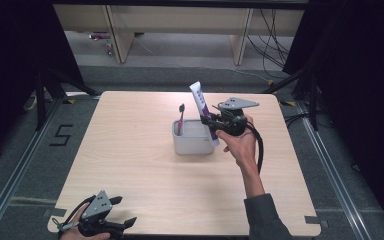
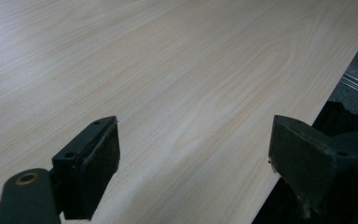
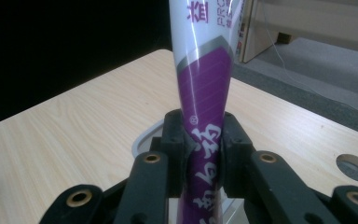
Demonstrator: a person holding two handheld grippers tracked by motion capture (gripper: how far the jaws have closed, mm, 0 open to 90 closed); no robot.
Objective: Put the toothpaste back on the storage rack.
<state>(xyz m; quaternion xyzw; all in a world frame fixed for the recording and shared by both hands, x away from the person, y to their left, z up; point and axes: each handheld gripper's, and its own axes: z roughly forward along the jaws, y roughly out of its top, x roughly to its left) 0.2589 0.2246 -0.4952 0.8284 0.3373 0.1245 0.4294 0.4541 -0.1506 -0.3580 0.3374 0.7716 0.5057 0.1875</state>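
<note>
The right gripper point(image 1: 211, 121) is held out over the middle of the table, the right hand point(image 1: 240, 142) wrapped round its body, forearm reaching up from the near edge; its jaws are clamped tight, pointing left. The left gripper point(image 1: 126, 224) sits low at the near left corner; its jaws stand wide apart.

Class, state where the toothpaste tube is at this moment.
In the high view, the toothpaste tube stands clamped in the right gripper, at the grey cup's right rim.
</note>
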